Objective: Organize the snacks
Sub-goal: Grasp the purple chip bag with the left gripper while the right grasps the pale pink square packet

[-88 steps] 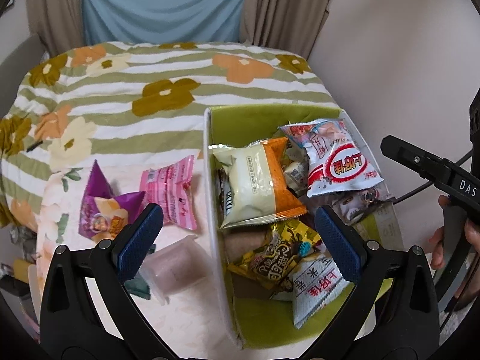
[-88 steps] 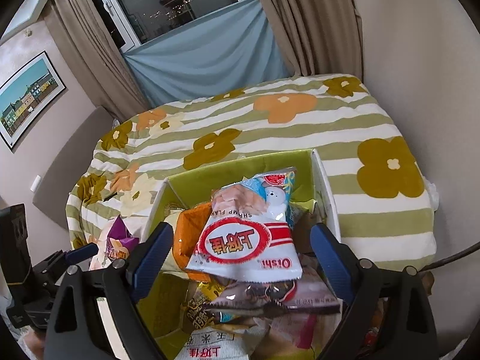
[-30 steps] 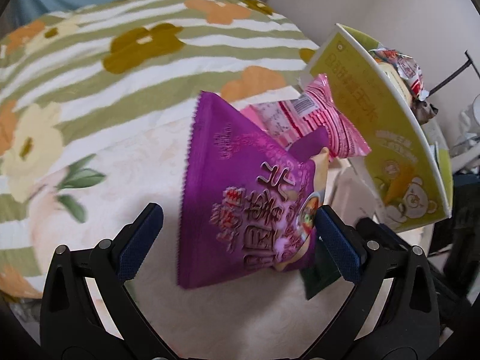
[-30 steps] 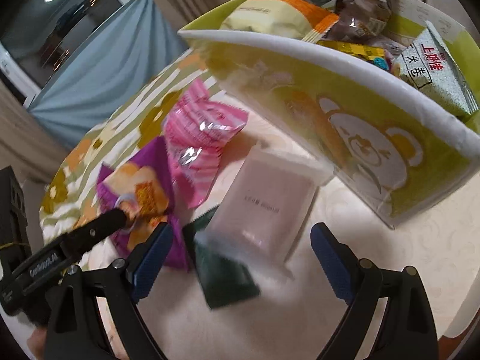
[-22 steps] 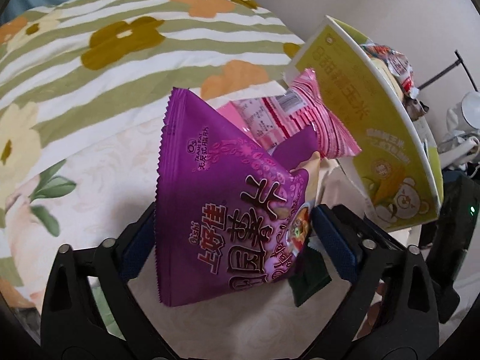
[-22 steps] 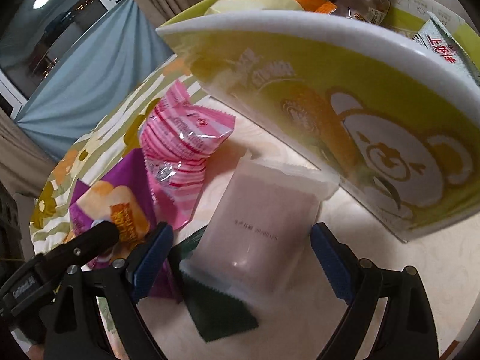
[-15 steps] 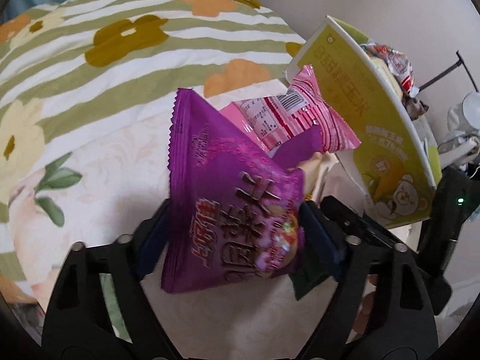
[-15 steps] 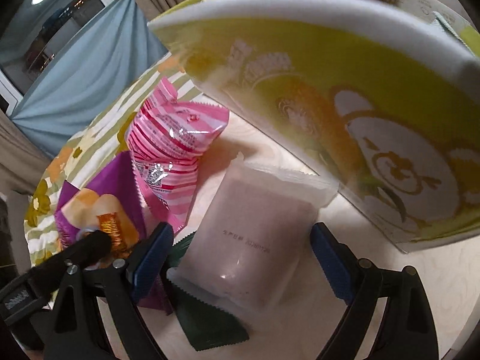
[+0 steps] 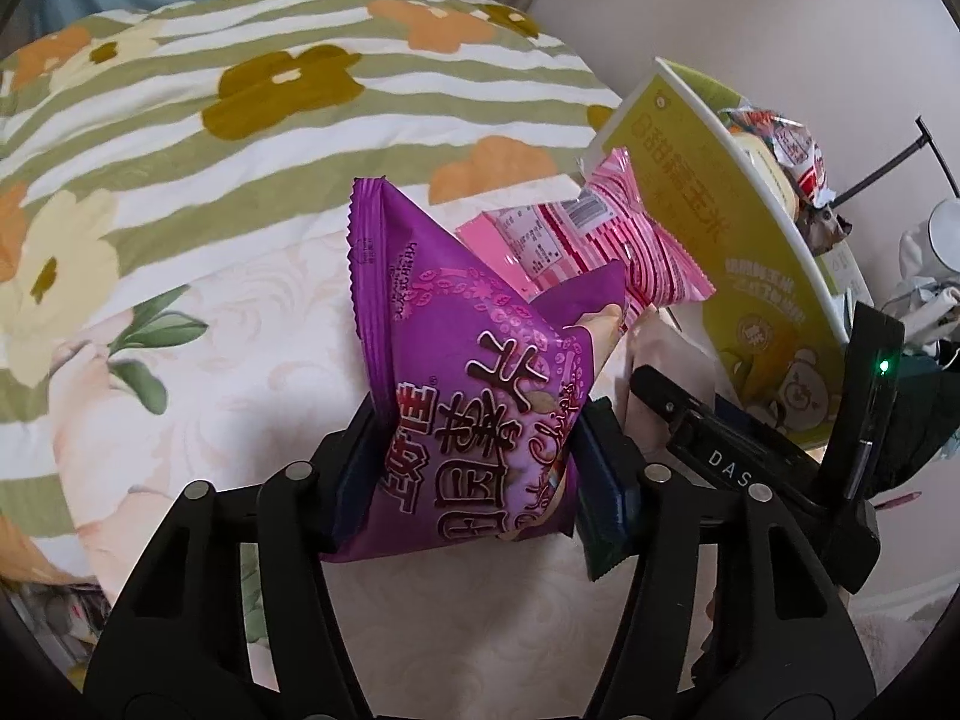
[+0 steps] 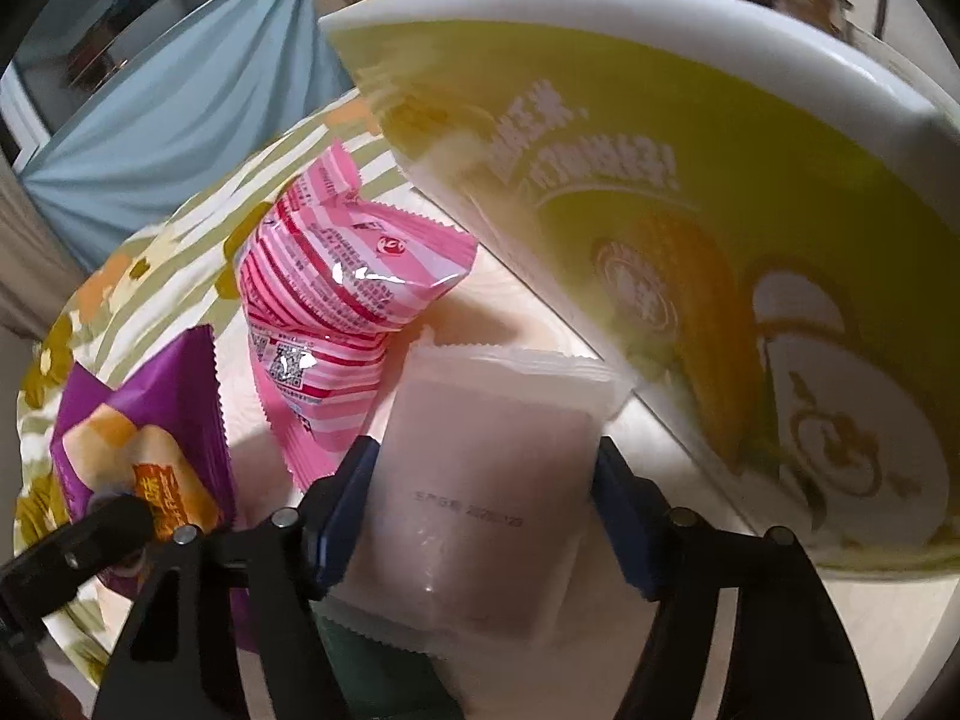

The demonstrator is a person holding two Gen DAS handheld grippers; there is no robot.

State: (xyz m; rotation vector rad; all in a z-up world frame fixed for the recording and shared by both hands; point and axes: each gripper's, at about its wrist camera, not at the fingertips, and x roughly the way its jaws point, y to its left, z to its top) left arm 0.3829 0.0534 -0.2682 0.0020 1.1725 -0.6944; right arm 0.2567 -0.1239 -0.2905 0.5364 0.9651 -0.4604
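Left wrist view: left gripper (image 9: 480,456) is closing, its pads pressing a purple chip bag (image 9: 474,384) between them, just before the pink striped packet (image 9: 600,246). Right gripper (image 10: 486,510) is closing onto a pale frosted packet (image 10: 480,492) beside the green snack box (image 10: 720,192).

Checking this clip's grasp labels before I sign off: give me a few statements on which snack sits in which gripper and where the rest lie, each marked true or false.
1. The left gripper is closing on the purple chip bag. True.
2. The right gripper has the pink striped packet between its fingers. False: a pale frosted packet is there.
3. The pink striped packet lies inside the green box. False: it lies outside, beside it.
4. The green box already holds snacks. True.
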